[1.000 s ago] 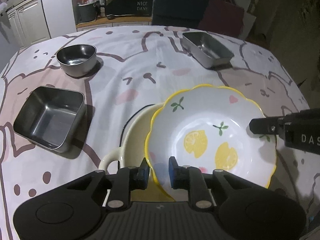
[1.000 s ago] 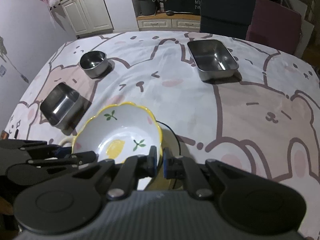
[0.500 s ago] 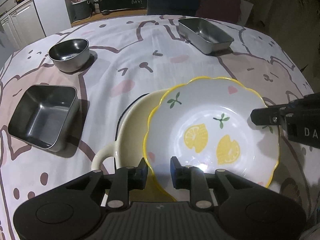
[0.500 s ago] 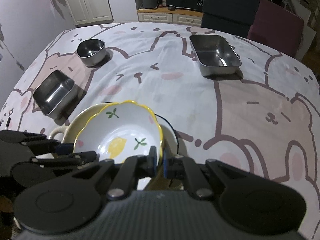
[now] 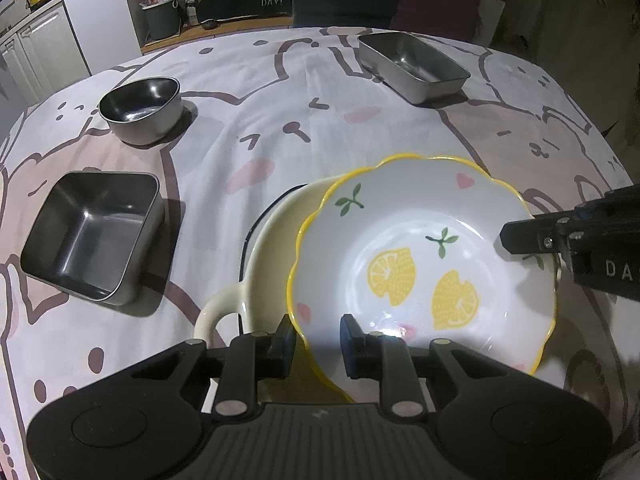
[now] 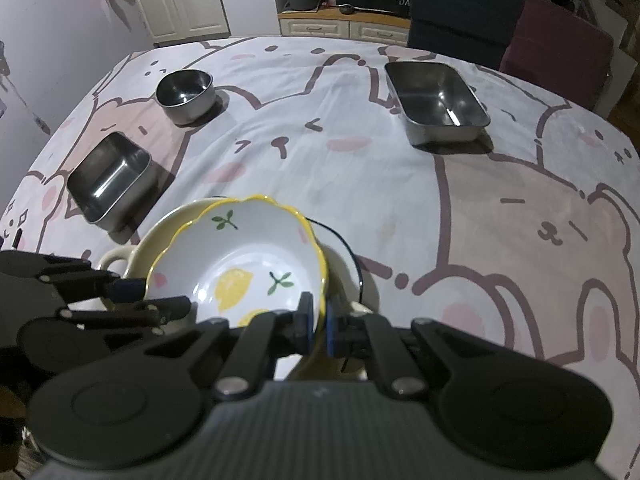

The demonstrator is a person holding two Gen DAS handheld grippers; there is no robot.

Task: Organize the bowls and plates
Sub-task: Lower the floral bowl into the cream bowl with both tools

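Item: lemon-print bowl (image 5: 420, 264), scalloped yellow rim, sitting tilted in cream handled dish (image 5: 256, 264) on bear-print tablecloth (image 5: 280, 92).

We hold it both sides: right gripper (image 6: 318, 322) clenched on rim; left gripper (image 5: 318, 340) straddles opposite rim, jaws part-spread, pad contact unclear.

Step, we judge: nesting bowl into dish.

Next: settle level, then release.

Unsorted: round steel bowl (image 5: 140, 110), square steel container (image 5: 94, 236), rectangular steel tray (image 5: 414, 66).

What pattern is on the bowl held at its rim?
The lemon bowl is white with yellow lemons, green sprigs, pink hearts and a scalloped yellow rim; the left wrist view shows it best.
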